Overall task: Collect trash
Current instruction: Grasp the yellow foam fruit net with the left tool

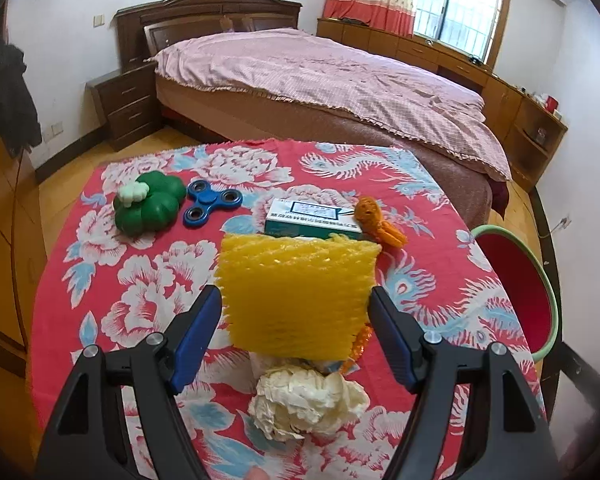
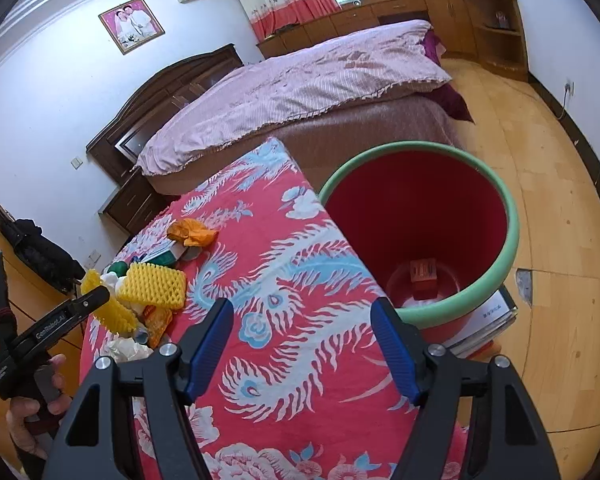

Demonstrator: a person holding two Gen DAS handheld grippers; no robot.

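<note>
Left wrist view: left gripper (image 1: 296, 320) jaws spread wide, yellow foam fruit net (image 1: 296, 292) sits between the blue pads but with a visible gap on both sides, so not pinched; can't tell if the net rests on the pile or stands on edge. Just below it a crumpled paper wad (image 1: 308, 404), plus an orange wrapper scrap (image 1: 358, 344) poking out by the right pad. Further back on the red floral tablecloth (image 1: 140, 280): teal medicine box (image 1: 314, 222), orange knitted toy (image 1: 380, 222), blue fidget spinner (image 1: 212, 202), green clover-shaped toy (image 1: 148, 204). Which of those count as trash is a judgement call; foam, paper and wrappers clearly do. Right wrist view: right gripper (image 2: 302, 344) also spread, nothing between the pads, hanging over the table corner next to the red bin with green rim (image 2: 512, 236), which stands on the floor just beside the table. Bin already holds a small orange carton (image 2: 424, 272) and something white at the bottom. Second foam net (image 2: 156, 284) and more wrappers visible in the pile near the left tool. Progress: early, a couple of items binned, most of the pile left. Next likely step: close on the foam net.
</note>
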